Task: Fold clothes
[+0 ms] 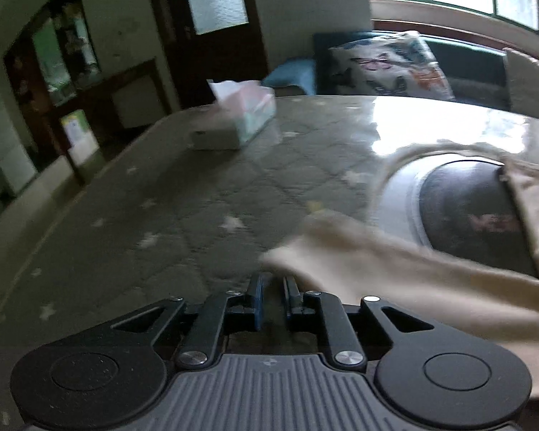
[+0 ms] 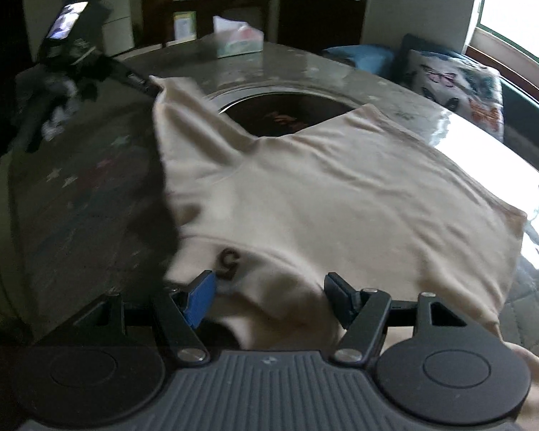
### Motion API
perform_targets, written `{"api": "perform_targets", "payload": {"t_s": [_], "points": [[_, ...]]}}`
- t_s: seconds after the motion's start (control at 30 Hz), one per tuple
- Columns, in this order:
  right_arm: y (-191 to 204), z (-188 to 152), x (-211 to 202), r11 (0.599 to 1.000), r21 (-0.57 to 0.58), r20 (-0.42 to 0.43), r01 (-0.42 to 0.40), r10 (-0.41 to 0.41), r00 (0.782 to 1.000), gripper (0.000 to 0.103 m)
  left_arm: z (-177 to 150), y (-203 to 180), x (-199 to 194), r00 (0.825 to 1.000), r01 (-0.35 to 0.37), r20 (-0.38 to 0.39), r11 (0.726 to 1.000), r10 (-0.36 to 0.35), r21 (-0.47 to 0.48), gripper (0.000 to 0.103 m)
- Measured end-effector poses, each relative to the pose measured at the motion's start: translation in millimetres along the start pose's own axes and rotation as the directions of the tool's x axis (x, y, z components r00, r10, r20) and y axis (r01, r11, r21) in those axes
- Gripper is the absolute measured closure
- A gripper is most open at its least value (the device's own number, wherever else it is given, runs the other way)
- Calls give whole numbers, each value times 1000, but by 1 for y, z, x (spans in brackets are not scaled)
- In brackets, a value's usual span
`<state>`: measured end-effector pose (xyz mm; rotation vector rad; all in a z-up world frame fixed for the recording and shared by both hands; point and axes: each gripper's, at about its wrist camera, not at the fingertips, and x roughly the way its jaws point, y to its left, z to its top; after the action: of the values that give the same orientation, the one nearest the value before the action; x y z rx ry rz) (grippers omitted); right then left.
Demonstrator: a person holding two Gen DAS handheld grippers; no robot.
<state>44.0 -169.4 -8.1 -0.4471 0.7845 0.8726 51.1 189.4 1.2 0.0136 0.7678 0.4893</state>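
A cream T-shirt (image 2: 323, 194) lies spread on the table and partly over a round dark inset (image 2: 280, 111). In the right wrist view my right gripper (image 2: 269, 287) is open, its jaws wide apart just above the shirt's near edge, by a dark printed mark (image 2: 229, 259). The left gripper (image 2: 140, 82) shows at the far left of the shirt, at the tip of a raised sleeve (image 2: 172, 86). In the left wrist view my left gripper (image 1: 272, 287) has its jaws nearly together, with blurred cream cloth (image 1: 395, 269) just ahead and to the right; whether it pinches cloth is unclear.
A tissue box (image 1: 240, 115) stands at the table's far side. The table (image 1: 161, 215) has a grey star-patterned cover. A sofa with a butterfly cushion (image 1: 391, 68) lies behind the table under a bright window. Dark cabinets stand at the far left.
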Motion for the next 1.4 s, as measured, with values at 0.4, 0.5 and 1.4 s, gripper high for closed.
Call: {"api": "perform_targets", "payload": {"t_s": [0.4,0.5,1.4], "points": [[-71,14,-25,981,156,70,119,-131,989,38,38,-73,-28,966,241,76,965,-249,106,69],[-108,14,-19,953,234,51,192,-209,977,43,46,-105,-23,947,300,68,941,-313,155,69],[-247,20,42,810,447,-42,380,-405,913,91,70,-229,36,929,334,42,883,-368,330,91]]}}
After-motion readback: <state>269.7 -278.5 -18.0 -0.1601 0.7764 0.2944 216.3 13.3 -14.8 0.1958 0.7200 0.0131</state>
